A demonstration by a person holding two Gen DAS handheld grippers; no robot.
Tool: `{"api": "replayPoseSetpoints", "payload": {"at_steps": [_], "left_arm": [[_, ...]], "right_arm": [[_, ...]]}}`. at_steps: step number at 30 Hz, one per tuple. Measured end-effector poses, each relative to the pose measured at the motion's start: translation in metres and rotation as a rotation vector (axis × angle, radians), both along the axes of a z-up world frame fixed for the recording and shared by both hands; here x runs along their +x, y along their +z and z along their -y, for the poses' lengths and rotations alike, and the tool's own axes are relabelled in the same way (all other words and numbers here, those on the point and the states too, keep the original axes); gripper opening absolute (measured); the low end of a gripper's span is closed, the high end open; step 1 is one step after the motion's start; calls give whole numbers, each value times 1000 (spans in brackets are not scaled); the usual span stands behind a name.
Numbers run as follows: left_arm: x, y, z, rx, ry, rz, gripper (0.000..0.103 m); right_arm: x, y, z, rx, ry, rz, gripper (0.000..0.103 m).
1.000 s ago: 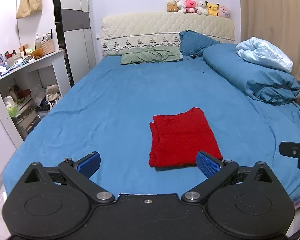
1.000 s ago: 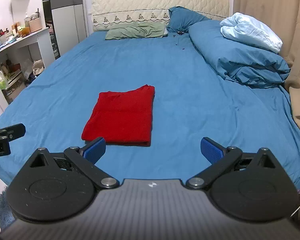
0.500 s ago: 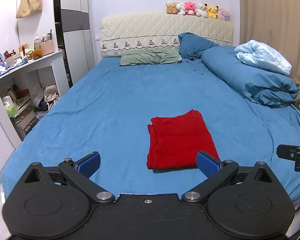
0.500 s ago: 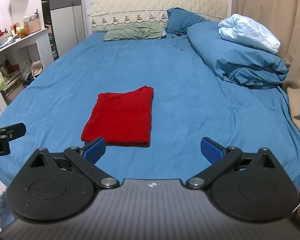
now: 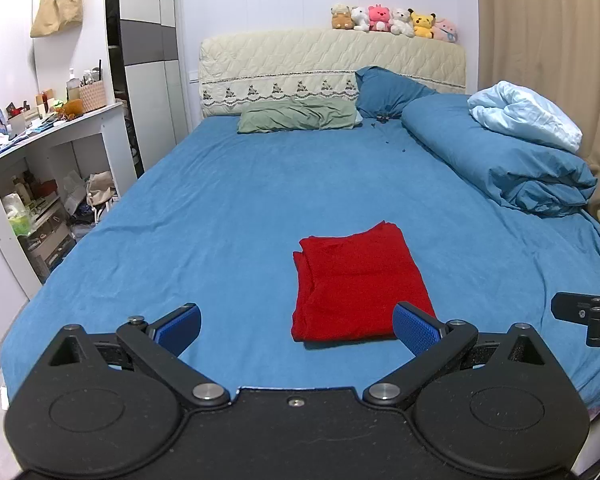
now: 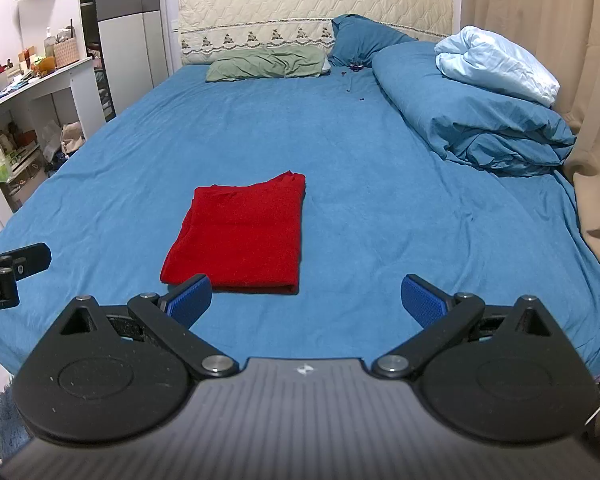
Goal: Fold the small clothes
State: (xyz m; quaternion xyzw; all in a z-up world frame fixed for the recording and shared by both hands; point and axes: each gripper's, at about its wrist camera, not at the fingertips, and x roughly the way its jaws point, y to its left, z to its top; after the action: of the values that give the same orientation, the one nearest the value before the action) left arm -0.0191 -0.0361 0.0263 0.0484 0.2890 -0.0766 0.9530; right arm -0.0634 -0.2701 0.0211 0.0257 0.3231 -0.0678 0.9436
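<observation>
A red garment (image 5: 356, 280) lies folded into a flat rectangle on the blue bed sheet (image 5: 228, 208), near the foot of the bed. It also shows in the right wrist view (image 6: 244, 236). My left gripper (image 5: 298, 330) is open and empty, held back from the garment's near edge. My right gripper (image 6: 306, 300) is open and empty, just right of the garment's near edge. Each gripper shows at the edge of the other's view, the right one (image 5: 588, 316) and the left one (image 6: 8, 272).
A rolled blue duvet (image 5: 496, 160) with a pale blue cloth (image 5: 528, 118) lies along the right side. A green pillow (image 5: 300, 120) and a blue pillow (image 5: 388, 92) rest at the headboard. A white shelf desk (image 5: 48, 152) stands left. A beige curtain (image 6: 560, 60) hangs right.
Both grippers have drawn slightly back and up from the bed; the garment looks a little farther off. It has not moved on the sheet. Both grippers stay open.
</observation>
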Motion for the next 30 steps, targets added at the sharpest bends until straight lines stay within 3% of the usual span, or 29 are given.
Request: {"api": "replayPoseSetpoints", "payload": {"at_steps": [30], "left_arm": [[3, 3, 5, -4, 4, 2, 103]], "right_arm": [[0, 0, -3, 2, 0, -1, 103]]}}
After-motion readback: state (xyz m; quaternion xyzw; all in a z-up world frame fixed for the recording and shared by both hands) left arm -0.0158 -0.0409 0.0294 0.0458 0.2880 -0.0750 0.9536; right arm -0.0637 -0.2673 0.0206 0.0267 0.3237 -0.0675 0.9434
